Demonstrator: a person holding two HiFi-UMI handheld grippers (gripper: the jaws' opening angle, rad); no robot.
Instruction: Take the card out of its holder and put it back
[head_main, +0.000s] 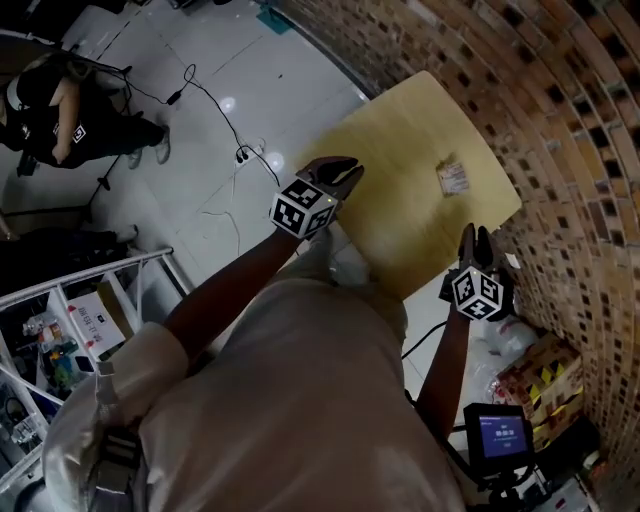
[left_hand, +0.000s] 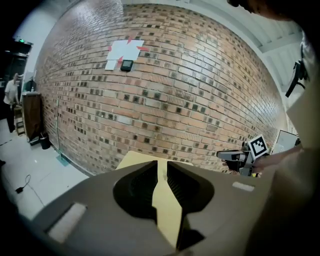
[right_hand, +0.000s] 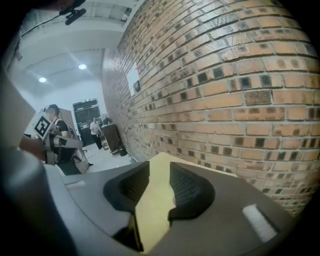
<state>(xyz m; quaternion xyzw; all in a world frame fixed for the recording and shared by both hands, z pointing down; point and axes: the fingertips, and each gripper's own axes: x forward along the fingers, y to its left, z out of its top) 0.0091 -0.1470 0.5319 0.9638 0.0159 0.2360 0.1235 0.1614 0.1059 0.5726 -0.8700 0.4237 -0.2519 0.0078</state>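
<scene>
Yellow table (head_main: 395, 205) bears the card holder (head_main: 452, 178) upper right; we hold left gripper (head_main: 343, 170) and right gripper (head_main: 476, 236) spread, empty, ready to approach.

card holder (head_main: 452, 178) tiny, details unreadable

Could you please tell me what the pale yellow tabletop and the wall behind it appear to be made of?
The pale yellow tabletop looks like matte light wood or laminate: even colour, no glare, no grain visible. The wall is rough exposed brick: reddish and dark blocks with pale mortar lines.
</scene>
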